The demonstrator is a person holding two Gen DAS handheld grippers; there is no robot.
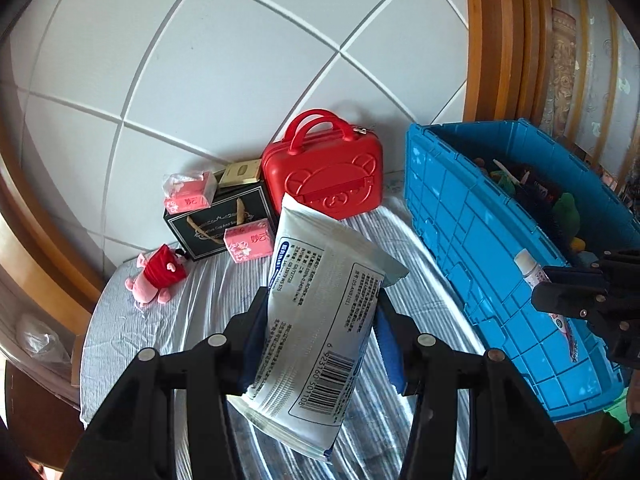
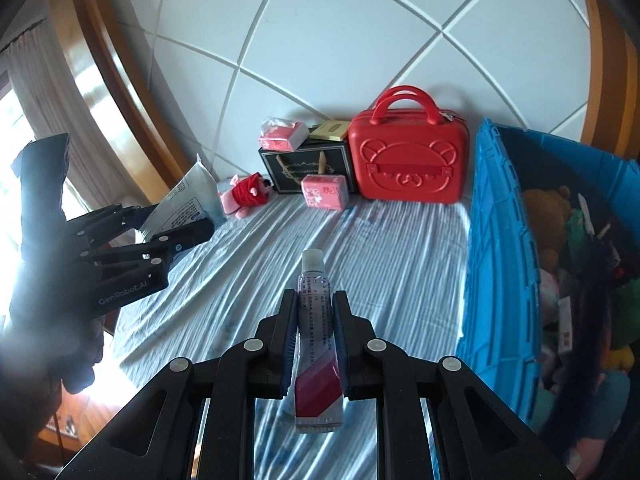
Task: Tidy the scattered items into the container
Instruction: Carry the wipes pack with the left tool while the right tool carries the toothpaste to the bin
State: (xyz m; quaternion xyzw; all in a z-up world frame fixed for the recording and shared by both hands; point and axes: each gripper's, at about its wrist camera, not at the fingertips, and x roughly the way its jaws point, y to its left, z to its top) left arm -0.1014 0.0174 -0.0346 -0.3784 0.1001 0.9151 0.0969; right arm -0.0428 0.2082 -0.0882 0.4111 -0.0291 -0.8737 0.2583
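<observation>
Blue crate (image 2: pixel 500 248) right; left tool (image 1: pixel 320 320) pinching wipes pack (image 1: pixel 320 308), right tool (image 2: pixel 316 320) clamping tube (image 2: pixel 318 340) (red case (image 2: pixel 408 160) behind).

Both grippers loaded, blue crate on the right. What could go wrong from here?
1. The left gripper pinches the white wipes pack mid-body, tilted; the soft pack may slip before reaching the blue plastic crate.
2. The right gripper holds the small white-and-red tube over the striped bedsheet, short of the crate wall; an early release would miss.
3. The grippers sit close, so they may collide at the crate.
</observation>
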